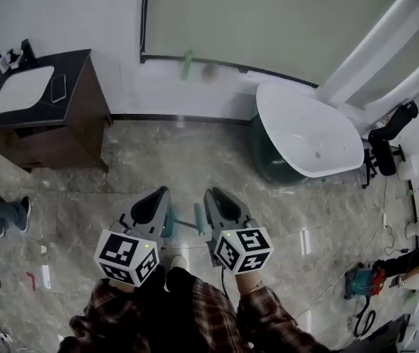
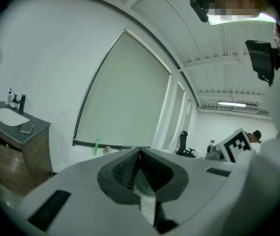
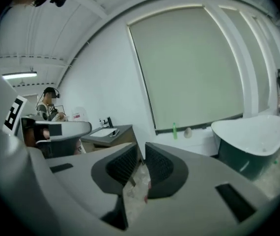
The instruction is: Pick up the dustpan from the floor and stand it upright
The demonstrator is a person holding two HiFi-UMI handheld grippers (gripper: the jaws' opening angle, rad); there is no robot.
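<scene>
Your left gripper (image 1: 156, 197) is sitting with its jaws pressed together, nothing pinched. Your right gripper (image 1: 220, 203) is holding its jaws slightly apart, only floor (image 1: 195, 160) showing through. Both are hovering side by side at lower centre, with the teal dustpan (image 1: 183, 225) peeking out between them, down on the floor.

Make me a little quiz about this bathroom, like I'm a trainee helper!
1. True or false: the slim green bottle stands on the dark wooden vanity.
2. Which one has its jaws apart? A) the left gripper B) the right gripper C) both
3. Fill in: the flat dark phone lies on the vanity beside the white ____.
Key: 1 false, it stands by the wall below the pale roller blind; 2 B; 3 sink.
</scene>
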